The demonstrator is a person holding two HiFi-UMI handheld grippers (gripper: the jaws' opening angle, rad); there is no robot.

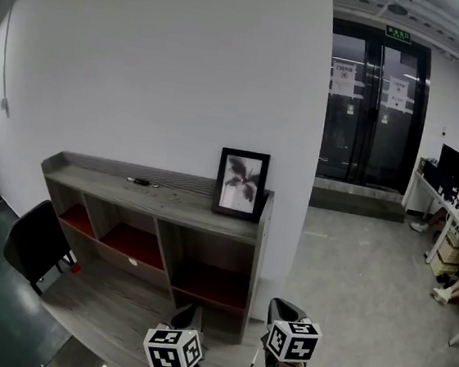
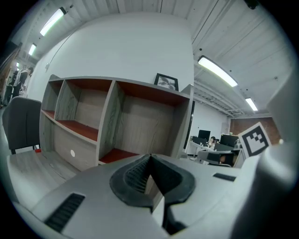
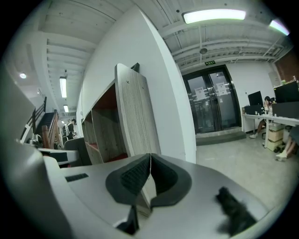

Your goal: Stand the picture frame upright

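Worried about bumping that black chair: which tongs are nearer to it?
Left. The left tongs hang in front of the shelf, right of the black chair; the right tongs sit further right, by the shelf's end.

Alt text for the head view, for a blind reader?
A black picture frame stands upright on the right end of a grey shelf unit, against a white wall. The left gripper and right gripper hang low in front of it, touching nothing. A black chair stands at left.

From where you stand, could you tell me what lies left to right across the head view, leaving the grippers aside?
black chair → small dark object on the shelf top → picture frame → glass double doors → dark monitor
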